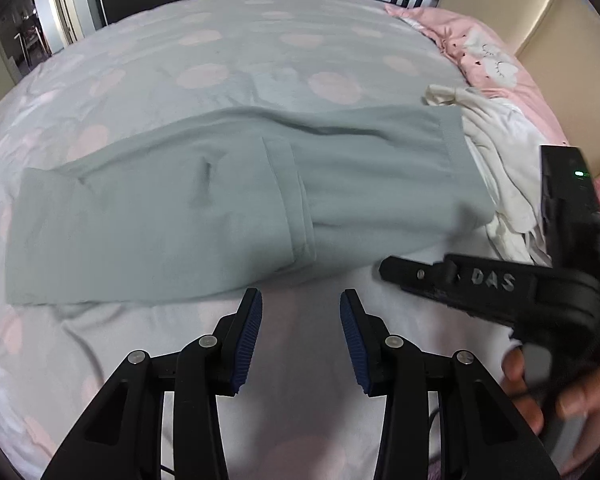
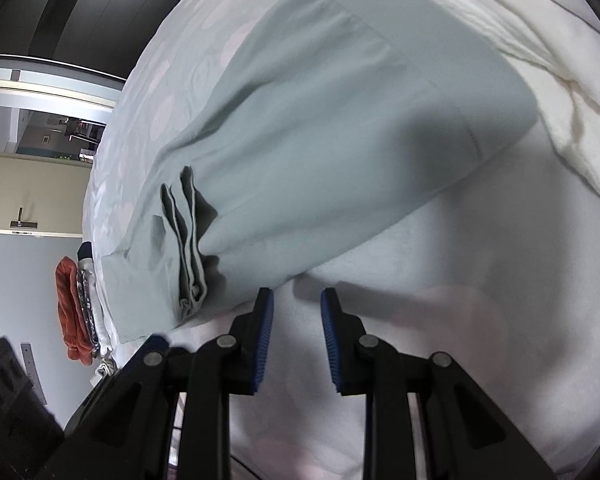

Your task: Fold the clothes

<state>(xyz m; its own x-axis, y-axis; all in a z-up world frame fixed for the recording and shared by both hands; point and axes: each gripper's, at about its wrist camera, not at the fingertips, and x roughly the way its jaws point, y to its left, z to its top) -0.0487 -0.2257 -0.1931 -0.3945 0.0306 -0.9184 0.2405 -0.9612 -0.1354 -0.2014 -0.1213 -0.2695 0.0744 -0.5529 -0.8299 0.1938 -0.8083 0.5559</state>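
A pale green garment (image 1: 228, 200) lies folded flat across the bed, with ribbed cuffs folded over its middle. It also shows in the right wrist view (image 2: 340, 140). My left gripper (image 1: 301, 302) is open and empty, just short of the garment's near edge. My right gripper (image 2: 297, 300) is open and empty, at the garment's near edge by its right half. The right gripper's body (image 1: 500, 284) shows at the right of the left wrist view, held by a hand.
The bed sheet (image 1: 260, 60) is pale with pink dots. A white garment (image 1: 504, 152) and pink bedding (image 1: 488, 52) lie crumpled at the right. A beige headboard (image 1: 540, 12) stands behind them. Orange and patterned cloths (image 2: 74, 312) sit by the bed's left edge.
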